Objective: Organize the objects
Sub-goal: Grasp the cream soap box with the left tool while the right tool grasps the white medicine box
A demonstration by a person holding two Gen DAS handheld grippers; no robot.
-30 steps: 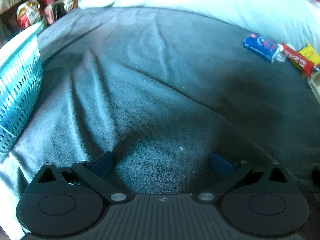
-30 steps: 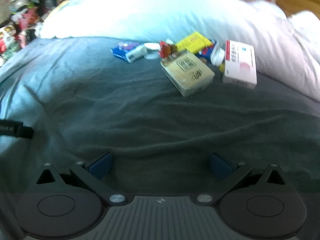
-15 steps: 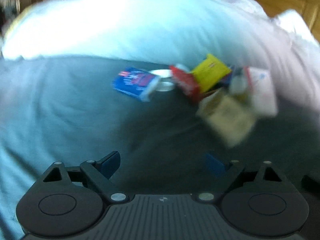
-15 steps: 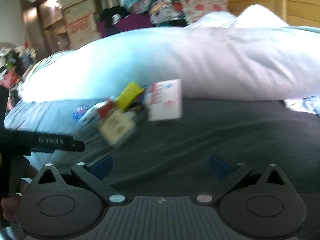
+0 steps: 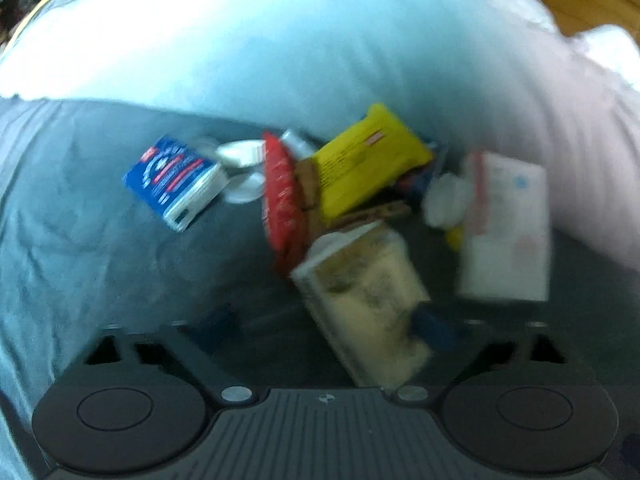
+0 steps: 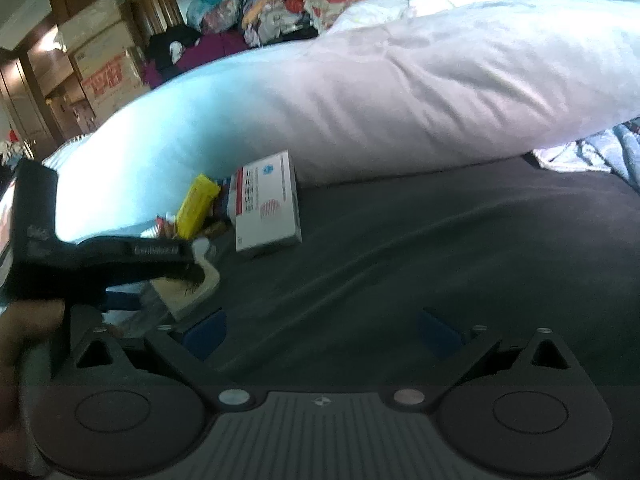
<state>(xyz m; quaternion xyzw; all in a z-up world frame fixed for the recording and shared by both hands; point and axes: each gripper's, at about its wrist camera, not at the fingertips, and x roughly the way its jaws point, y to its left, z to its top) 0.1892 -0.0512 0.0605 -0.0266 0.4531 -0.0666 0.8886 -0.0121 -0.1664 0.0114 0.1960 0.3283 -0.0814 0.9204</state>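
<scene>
Dark blanket (image 5: 100, 240), clutter against pillow (image 5: 280, 52); left gripper (image 5: 324, 328) spread wide, empty, nearing beige box (image 5: 368, 296): probably light, rigid, best pinched across long edges; right gripper (image 6: 320, 332) released too

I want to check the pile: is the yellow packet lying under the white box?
No, the yellow packet lies apart from the white box, resting on other items.

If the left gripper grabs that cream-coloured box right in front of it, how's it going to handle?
The cream box looks flat-sided, so probably stiff and easy to pinch, unlikely to roll. It lies on soft grey bedding, so pushing would likely drag or tip it. The red packet leans against it and may shift.
</scene>
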